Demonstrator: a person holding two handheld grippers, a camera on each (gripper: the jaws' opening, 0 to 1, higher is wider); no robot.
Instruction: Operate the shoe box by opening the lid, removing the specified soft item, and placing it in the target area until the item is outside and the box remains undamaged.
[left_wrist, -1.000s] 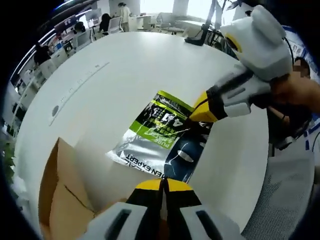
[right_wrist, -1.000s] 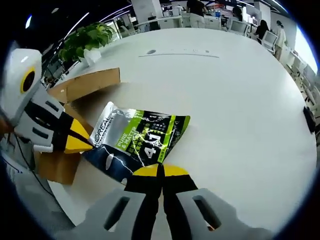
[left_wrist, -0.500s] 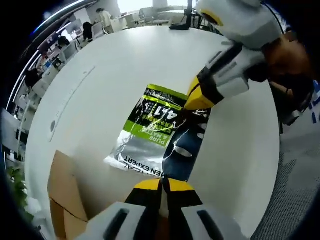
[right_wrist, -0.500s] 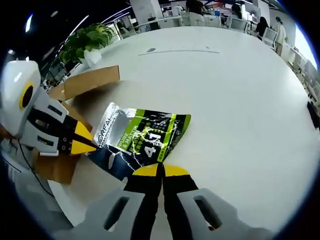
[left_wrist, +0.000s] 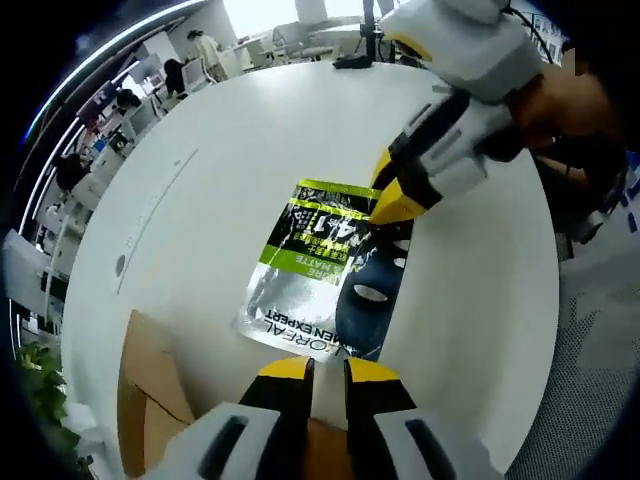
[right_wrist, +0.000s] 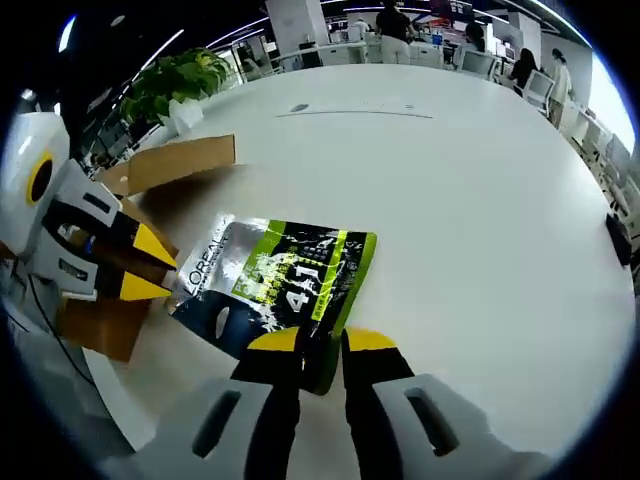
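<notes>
- Change since the earlier frames: we now see both pairs of jaws parted, where a moment ago each was closed on an end of the sachet; the sachet now lies flat on the table.
- Left gripper: yellow-tipped jaws apart with a narrow gap between them, nothing held. We see the near edge of the sachet just ahead of the tips.
- Right gripper: jaws likewise apart, straddling the near edge of the sachet; we cannot tell whether the tips touch it.
- Sachet: a soft flat packet, silver, green and dark blue, printed with "L'OREAL" and "4in1". It lies on the white table between the two grippers, outside the box. In the right gripper view it sits directly ahead of the jaws.
- Shoe box: brown cardboard, open, to the lower left of the left gripper's jaws; in the right gripper view its raised flap stands to the left beyond the sachet.
- Potted plant: far left at the table edge.
</notes>
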